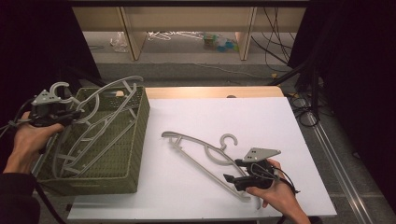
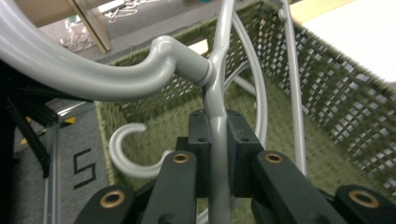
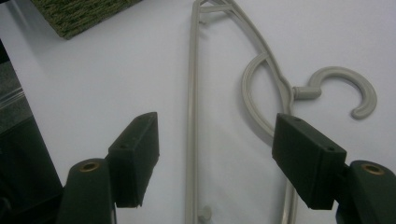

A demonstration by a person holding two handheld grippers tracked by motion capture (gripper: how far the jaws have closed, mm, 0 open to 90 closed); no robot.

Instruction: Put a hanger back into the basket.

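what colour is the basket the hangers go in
Olive green, with an open woven mesh wall. The basket shows best in the high view.

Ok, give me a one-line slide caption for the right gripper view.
Right gripper, jaws open, poised over a grey plastic hanger lying flat on the white table, green basket corner beyond.

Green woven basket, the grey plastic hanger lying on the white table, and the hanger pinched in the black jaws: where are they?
Green woven basket (image 1: 133, 140): high view, its right wall.
Grey plastic hanger on the table (image 1: 198, 140): high view, its upper arm.
Grey plastic hanger in the left gripper (image 2: 215, 100): left gripper view, its neck above the pads.
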